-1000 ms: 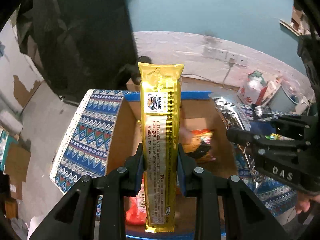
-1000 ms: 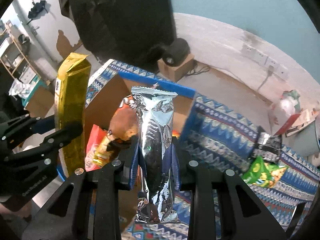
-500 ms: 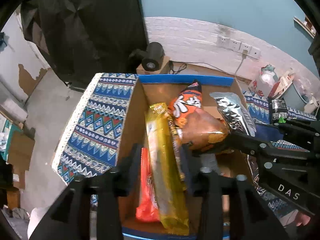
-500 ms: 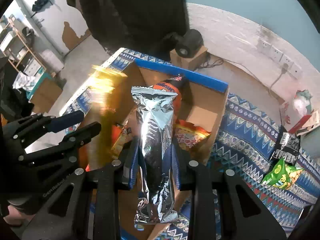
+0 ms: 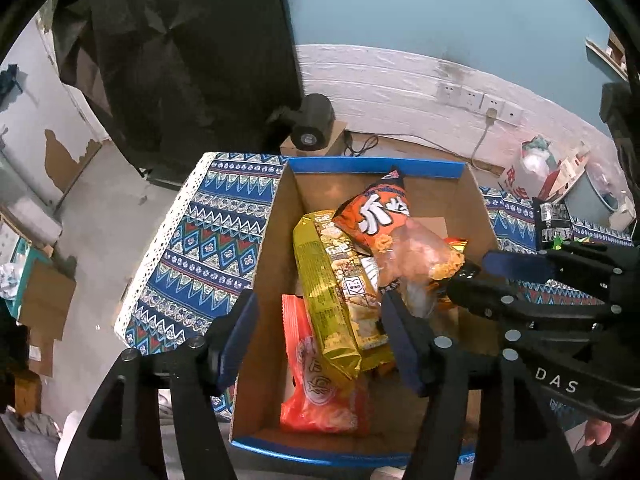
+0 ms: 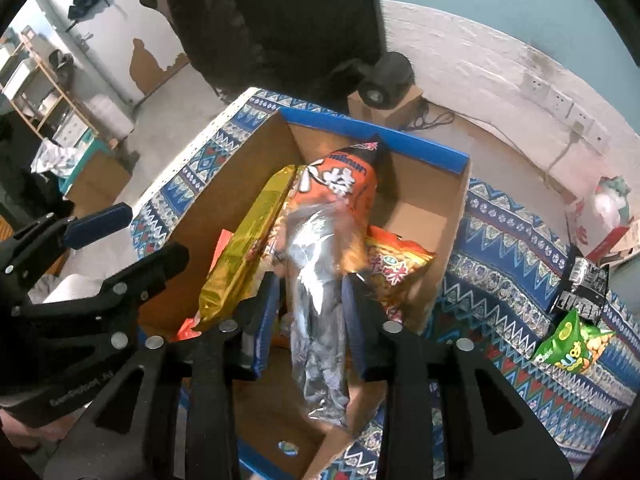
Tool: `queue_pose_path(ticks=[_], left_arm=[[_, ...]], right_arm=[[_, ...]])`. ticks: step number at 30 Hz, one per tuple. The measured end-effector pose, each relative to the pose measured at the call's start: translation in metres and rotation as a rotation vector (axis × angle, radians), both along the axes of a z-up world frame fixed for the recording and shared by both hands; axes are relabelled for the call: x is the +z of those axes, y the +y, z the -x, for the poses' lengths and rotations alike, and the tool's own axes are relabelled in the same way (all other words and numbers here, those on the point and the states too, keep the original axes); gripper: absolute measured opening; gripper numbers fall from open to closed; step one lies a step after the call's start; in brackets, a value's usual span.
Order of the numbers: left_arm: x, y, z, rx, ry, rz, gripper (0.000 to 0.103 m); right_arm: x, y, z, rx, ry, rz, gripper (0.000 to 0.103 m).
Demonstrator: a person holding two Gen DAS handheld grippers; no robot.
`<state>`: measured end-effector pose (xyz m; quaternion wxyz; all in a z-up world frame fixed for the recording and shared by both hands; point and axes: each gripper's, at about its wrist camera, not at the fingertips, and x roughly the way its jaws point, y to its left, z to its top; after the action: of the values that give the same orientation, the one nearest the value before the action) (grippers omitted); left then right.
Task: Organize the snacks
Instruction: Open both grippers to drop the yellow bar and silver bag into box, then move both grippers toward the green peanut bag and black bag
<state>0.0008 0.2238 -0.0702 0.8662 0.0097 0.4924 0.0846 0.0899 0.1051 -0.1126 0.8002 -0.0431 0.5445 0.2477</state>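
Both claws are opening to drop snacks into the cardboard box: left claw apart above the gold packet; right claw releasing the silver packet, at six o'clock.

One open cardboard box with a blue rim holds six snack packets: one gold, one silver, four orange or red. On the patterned cloth's right edge lie two more, one green packet and one black packet.
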Motion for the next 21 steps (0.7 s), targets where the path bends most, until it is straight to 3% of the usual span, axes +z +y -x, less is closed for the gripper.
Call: queue_pose_path(ticks=[8, 21], left_arm=[[0.005, -0.025, -0.004, -0.046, -0.012, 0.008, 0.065], [-0.001, -0.099, -0.017, -0.189, 0.013, -0.016, 0.066]], right_arm=[[0.012, -0.032, 0.002, -0.053, -0.027, 0.017, 0.056], [0.02, -0.127, 0.003, -0.182, -0.04, 0.067, 0.062]])
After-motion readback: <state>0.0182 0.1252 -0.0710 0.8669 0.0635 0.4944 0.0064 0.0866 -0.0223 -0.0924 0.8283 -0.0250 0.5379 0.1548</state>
